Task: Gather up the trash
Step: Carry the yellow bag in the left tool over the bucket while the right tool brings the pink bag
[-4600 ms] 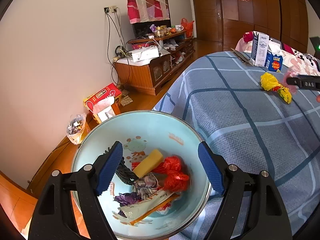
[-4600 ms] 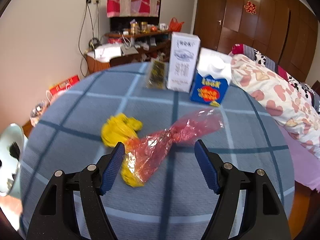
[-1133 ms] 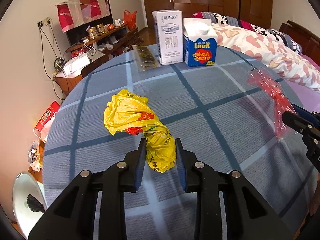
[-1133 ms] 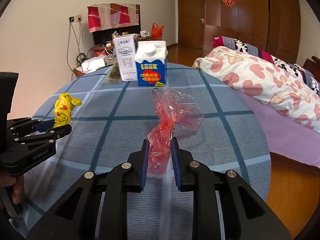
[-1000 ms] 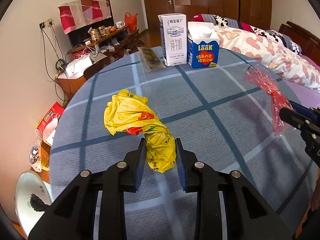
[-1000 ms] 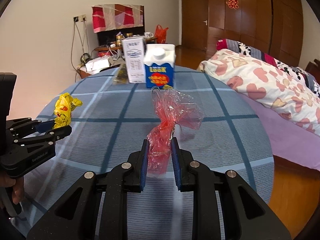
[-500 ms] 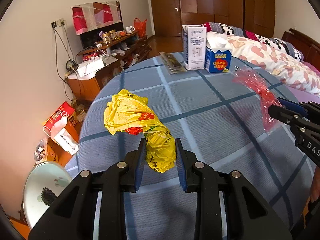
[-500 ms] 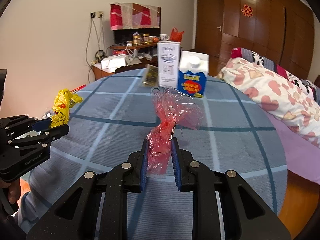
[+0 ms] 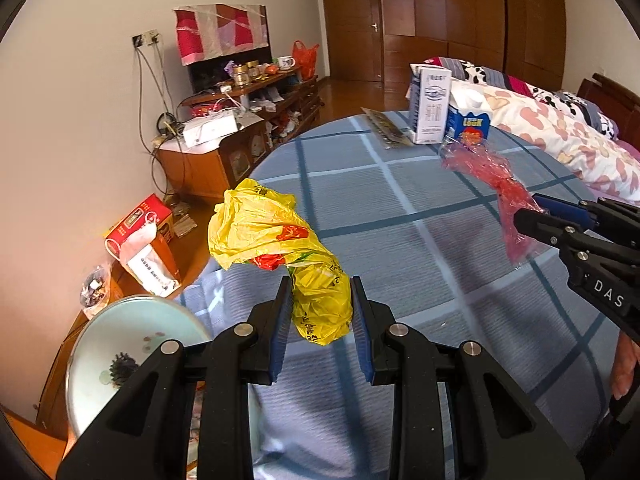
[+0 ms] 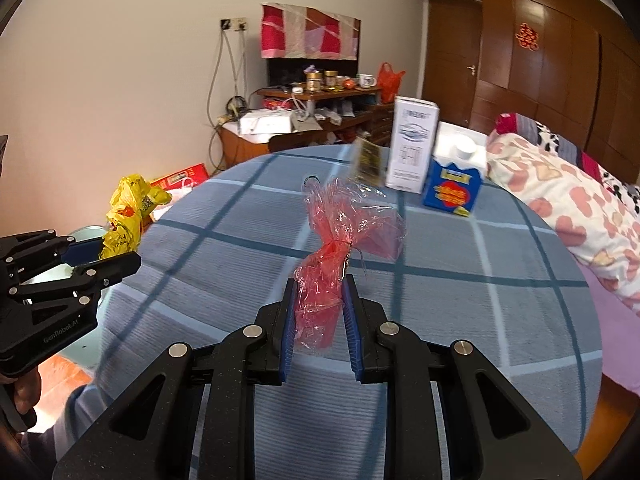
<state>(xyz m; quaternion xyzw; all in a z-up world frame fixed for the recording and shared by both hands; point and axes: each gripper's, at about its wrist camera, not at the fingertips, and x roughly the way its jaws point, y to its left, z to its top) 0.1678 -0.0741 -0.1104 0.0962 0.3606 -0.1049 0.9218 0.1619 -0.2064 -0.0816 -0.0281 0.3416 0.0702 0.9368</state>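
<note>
The left gripper (image 9: 322, 316) was clamped on a yellow bag (image 9: 276, 248), held up over the bed (image 9: 420, 248). The right gripper (image 10: 319, 316) pinched a red wrap (image 10: 340, 240). The bin (image 9: 120, 344) sat low by the bed's edge. Both bits looked light and slippery, so they could slide out and miss the bin.

blue plaid bedspread (image 9: 420, 240) underneath; floral quilt (image 10: 560, 204) along the right; wooden tv cabinet (image 9: 224, 152) against the wall, red box (image 9: 144, 236) on the floor.
</note>
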